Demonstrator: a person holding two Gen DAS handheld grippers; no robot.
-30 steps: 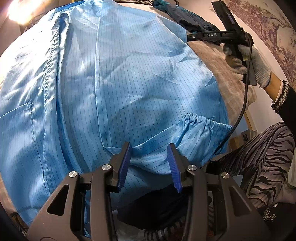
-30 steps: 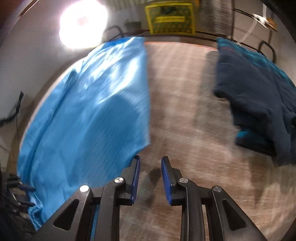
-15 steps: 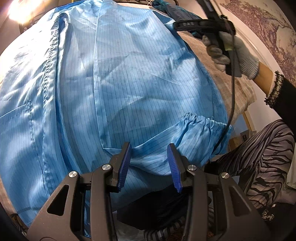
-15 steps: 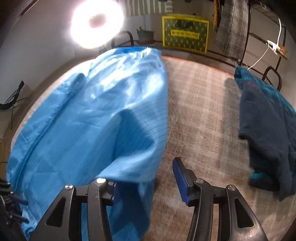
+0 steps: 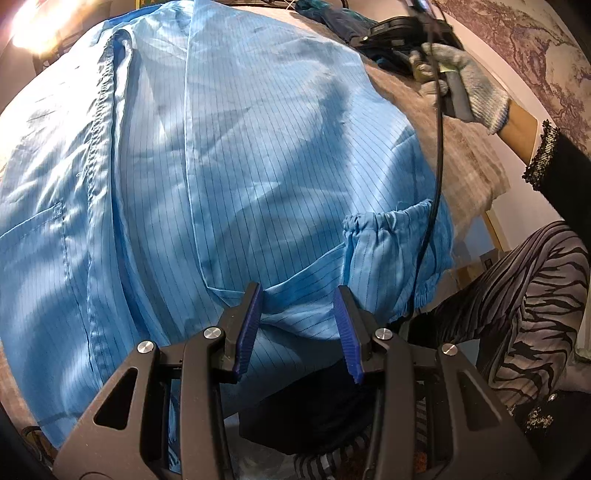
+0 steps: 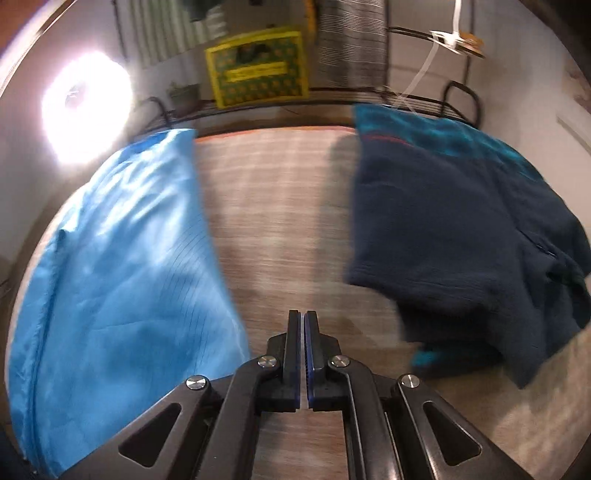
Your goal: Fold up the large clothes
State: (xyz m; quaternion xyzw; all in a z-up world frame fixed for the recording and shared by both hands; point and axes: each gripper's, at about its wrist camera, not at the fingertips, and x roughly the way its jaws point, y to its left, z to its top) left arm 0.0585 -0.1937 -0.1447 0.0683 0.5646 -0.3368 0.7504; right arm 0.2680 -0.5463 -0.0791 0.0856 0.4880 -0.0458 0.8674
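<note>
A light blue pinstriped coat [image 5: 258,147] lies spread over the table, with its gathered cuff [image 5: 388,236] near the front edge. My left gripper [image 5: 299,325] hangs open just above the coat's hem, beside that cuff, its pads apart and not pressing the cloth. My right gripper [image 6: 303,332] is shut with nothing in it. It is over bare table cover [image 6: 288,206], between the blue coat [image 6: 122,277] and a dark navy garment [image 6: 461,240]. In the left wrist view a gloved hand [image 5: 469,85] holds the right gripper [image 5: 399,33] at the coat's far right side.
The navy garment fills the table's right part. A black cable [image 5: 436,166] drapes from the right gripper across the cuff. The person's striped trousers [image 5: 524,314] are at the front right. A bright lamp [image 6: 85,107] and a yellow box [image 6: 258,77] stand behind the table.
The right gripper opened around the coat's right edge, then came off it, shut empty and swung right over bare table. The coat edge now lies flat. The left gripper has not moved.
</note>
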